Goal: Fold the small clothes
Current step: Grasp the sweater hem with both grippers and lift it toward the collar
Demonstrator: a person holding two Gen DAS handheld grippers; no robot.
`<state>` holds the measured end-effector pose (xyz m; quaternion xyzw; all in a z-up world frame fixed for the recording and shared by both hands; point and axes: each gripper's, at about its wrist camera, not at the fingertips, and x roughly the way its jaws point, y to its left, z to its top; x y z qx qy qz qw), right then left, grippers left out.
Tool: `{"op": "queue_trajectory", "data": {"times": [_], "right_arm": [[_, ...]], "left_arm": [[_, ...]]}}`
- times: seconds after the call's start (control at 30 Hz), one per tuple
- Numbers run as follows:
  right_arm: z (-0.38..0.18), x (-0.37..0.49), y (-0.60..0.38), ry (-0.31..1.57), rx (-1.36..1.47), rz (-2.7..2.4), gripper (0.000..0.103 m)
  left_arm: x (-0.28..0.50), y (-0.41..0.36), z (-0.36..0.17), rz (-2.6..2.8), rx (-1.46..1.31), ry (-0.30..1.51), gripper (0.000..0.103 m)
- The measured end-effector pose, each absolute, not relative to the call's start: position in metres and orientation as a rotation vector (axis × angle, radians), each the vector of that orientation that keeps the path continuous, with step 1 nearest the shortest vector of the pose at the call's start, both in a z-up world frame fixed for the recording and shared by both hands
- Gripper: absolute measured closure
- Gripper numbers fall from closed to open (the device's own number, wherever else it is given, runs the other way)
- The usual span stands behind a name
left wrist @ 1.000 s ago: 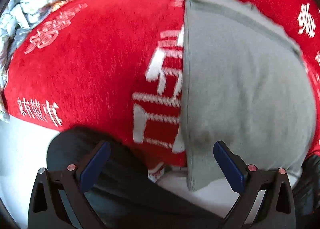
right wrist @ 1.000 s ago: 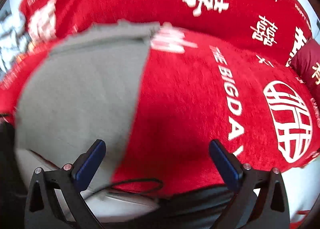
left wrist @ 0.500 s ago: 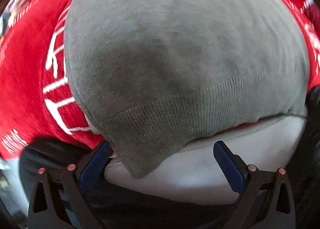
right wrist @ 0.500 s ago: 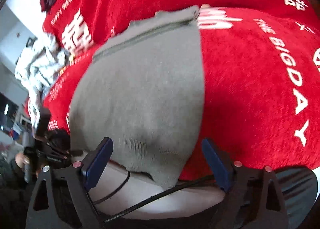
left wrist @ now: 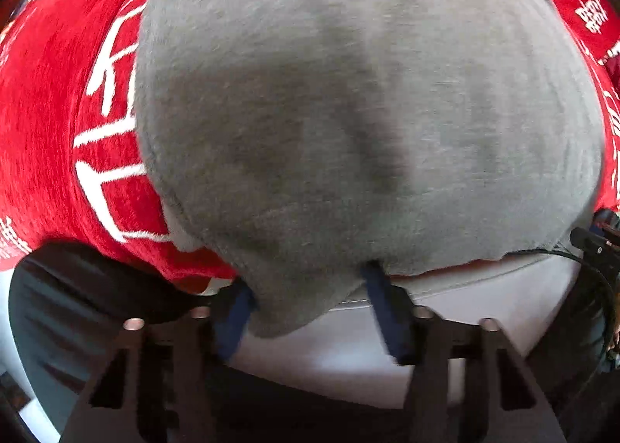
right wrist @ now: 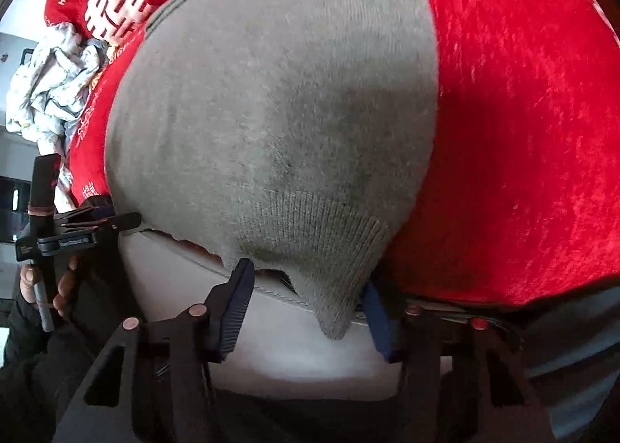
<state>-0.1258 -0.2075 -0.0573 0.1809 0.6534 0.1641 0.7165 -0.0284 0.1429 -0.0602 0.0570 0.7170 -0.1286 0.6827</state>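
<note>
A grey knit garment (left wrist: pixel 348 114) lies spread on a red blanket (left wrist: pixel 50 102) and hangs over the near white edge. In the left wrist view my left gripper (left wrist: pixel 310 288) straddles the garment's near left corner, jaws partly closed with the cloth between the blue pads, still a gap. In the right wrist view my right gripper (right wrist: pixel 306 288) straddles the ribbed right corner of the garment (right wrist: pixel 279 114) in the same way, jaws narrowed around the hanging tip. The left gripper also shows in the right wrist view (right wrist: pixel 77 226).
The red blanket (right wrist: pixel 523 114) with white lettering covers the surface. A crumpled pale patterned cloth (right wrist: pixel 50 79) lies at the far left. A white edge (right wrist: pixel 290 358) runs below the blanket. Dark trousers (left wrist: pixel 77 311) sit near the grippers.
Both grippers moved in to the garment's near hem and their jaws narrowed from wide open to partly closed around its two corners.
</note>
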Motion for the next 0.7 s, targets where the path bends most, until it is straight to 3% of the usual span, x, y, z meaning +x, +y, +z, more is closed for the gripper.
{"op": "queue_trajectory", "data": {"times": [0.03, 0.1, 0.2, 0.4, 0.47, 0.5, 0.53, 0.67, 0.7], "right_arm": [[-0.059, -0.126, -0.205, 1.453, 0.395, 0.369, 0.073], [-0.061, -0.128, -0.201, 1.459, 0.382, 0.386, 0.095], [-0.054, -0.132, -0.200, 1.424, 0.380, 0.429, 0.095], [-0.068, -0.131, -0.215, 1.467, 0.506, 0.429, 0.091], [-0.072, -0.129, -0.216, 1.476, 0.526, 0.416, 0.091], [-0.073, -0.129, -0.217, 1.475, 0.535, 0.416, 0.091], [-0.074, -0.129, -0.217, 1.475, 0.539, 0.419, 0.091], [-0.075, -0.127, -0.211, 1.479, 0.543, 0.417, 0.091], [-0.075, -0.128, -0.211, 1.479, 0.548, 0.417, 0.091]], "left_arm": [[-0.029, 0.145, -0.059, -0.289, 0.116, 1.605, 0.064], [-0.030, 0.152, -0.057, -0.285, 0.100, 1.598, 0.078], [-0.030, 0.168, -0.054, -0.277, 0.070, 1.605, 0.085], [-0.025, 0.202, -0.067, -0.268, -0.008, 1.664, 0.084], [-0.024, 0.208, -0.072, -0.242, -0.007, 1.685, 0.063], [-0.022, 0.213, -0.076, -0.230, -0.008, 1.693, 0.043], [-0.021, 0.215, -0.077, -0.233, -0.017, 1.695, 0.039], [-0.018, 0.217, -0.069, -0.245, 0.008, 1.659, 0.040], [-0.018, 0.216, -0.068, -0.253, 0.004, 1.656, 0.055]]}}
